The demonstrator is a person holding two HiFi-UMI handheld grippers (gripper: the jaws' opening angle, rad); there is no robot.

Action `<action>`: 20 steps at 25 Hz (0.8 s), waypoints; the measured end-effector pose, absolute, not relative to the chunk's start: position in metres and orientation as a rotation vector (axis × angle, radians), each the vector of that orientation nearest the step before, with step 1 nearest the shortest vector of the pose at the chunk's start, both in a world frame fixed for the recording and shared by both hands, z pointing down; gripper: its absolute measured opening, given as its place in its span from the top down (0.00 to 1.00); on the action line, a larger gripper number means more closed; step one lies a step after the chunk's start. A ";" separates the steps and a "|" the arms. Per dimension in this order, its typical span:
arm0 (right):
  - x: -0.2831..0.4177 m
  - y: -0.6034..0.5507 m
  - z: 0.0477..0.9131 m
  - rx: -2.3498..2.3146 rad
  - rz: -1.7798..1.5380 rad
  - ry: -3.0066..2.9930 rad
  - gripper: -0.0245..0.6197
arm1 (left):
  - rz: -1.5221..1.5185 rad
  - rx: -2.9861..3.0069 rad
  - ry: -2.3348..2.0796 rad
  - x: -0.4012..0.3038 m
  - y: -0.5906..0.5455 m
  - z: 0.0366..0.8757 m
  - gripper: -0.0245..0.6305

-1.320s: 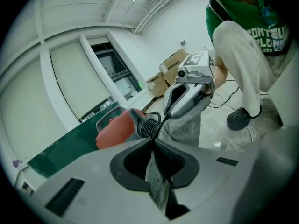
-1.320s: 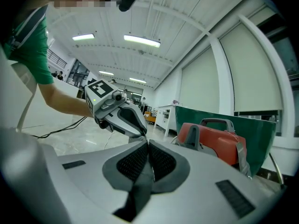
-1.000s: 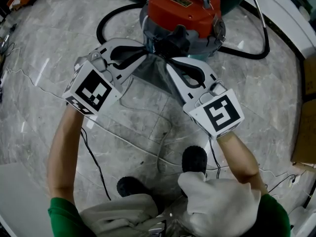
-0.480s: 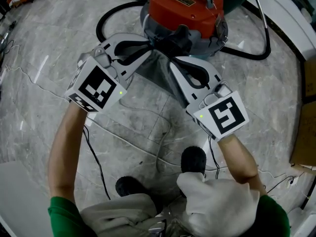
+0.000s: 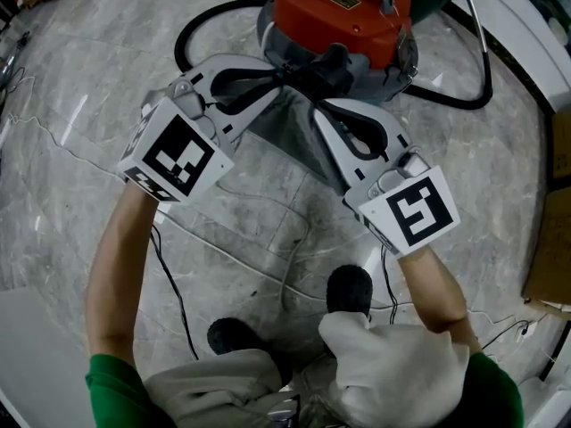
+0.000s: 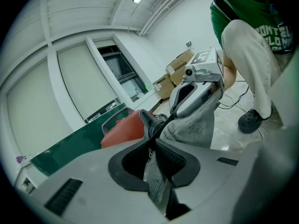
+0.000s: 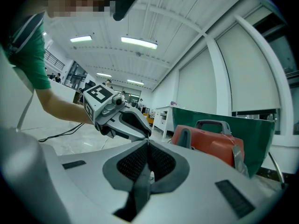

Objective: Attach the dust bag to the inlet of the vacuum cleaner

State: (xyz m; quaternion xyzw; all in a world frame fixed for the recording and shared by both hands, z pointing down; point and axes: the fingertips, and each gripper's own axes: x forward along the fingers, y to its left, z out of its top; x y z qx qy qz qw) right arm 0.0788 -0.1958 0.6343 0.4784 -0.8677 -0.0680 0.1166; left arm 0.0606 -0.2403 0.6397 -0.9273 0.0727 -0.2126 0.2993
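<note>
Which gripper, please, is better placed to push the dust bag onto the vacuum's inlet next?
Probably left. Both are shut on the dust bag, but the left gripper points straight at the inlet; the right gripper has the vacuum cleaner off to one side.

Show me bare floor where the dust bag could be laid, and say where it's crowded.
Free: the marble floor left of the black hose, and the stretch between the right gripper and the cardboard box. Crowded: in front of the vacuum cleaner, where the left gripper and right one both pinch the dust bag.
</note>
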 end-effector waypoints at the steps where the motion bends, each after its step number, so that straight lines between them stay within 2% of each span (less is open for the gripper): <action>1: 0.079 -0.196 0.634 1.402 -0.200 -2.541 0.94 | -0.564 -2.463 0.191 0.061 -0.241 0.640 0.90; 20: 0.116 -0.219 0.631 1.430 -0.039 -2.638 0.93 | -0.582 -2.413 0.272 0.093 -0.265 0.638 0.89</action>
